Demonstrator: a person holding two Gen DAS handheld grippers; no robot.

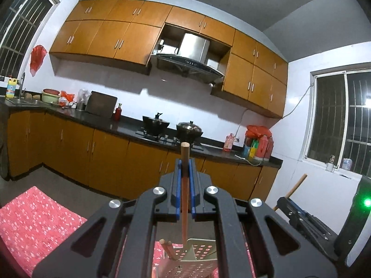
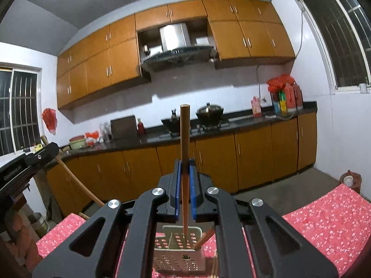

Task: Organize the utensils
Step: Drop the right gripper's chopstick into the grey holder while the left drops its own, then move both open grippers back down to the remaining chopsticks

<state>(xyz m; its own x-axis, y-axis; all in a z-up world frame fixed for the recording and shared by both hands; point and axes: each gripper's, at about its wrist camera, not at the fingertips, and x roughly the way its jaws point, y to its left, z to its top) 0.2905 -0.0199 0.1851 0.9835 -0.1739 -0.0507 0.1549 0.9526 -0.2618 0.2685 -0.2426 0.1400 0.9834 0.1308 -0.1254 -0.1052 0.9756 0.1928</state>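
Kitchen surroundings frame us, and nearest of all lies a red floral tablecloth (image 2: 329,222) on the table below our tools. On it stands a perforated metal utensil holder (image 2: 178,257), divided into compartments, with a wooden chopstick (image 2: 204,238) already leaning in its right part. Our right gripper (image 2: 184,169) is clamped on a long reddish-brown wooden chopstick (image 2: 184,139), held upright between the blue pads (image 2: 177,185), its lower tip reaching down inside the holder. Our left gripper (image 1: 184,169) pinches a second reddish wooden chopstick (image 1: 184,157) the same way, its lower end at the rim of the same holder (image 1: 199,252), beside another stick (image 1: 168,250) leaning out at the left. Each camera catches the other tool at its edge. Farther off, across the grey floor, orange-brown base cabinets (image 2: 215,162) carry a black countertop (image 2: 243,121) with a gas hob and a lidded dark wok (image 2: 209,113), red bottles (image 2: 293,98) at the far right, and a steel range hood (image 2: 176,51) under wall cabinets (image 2: 97,67).
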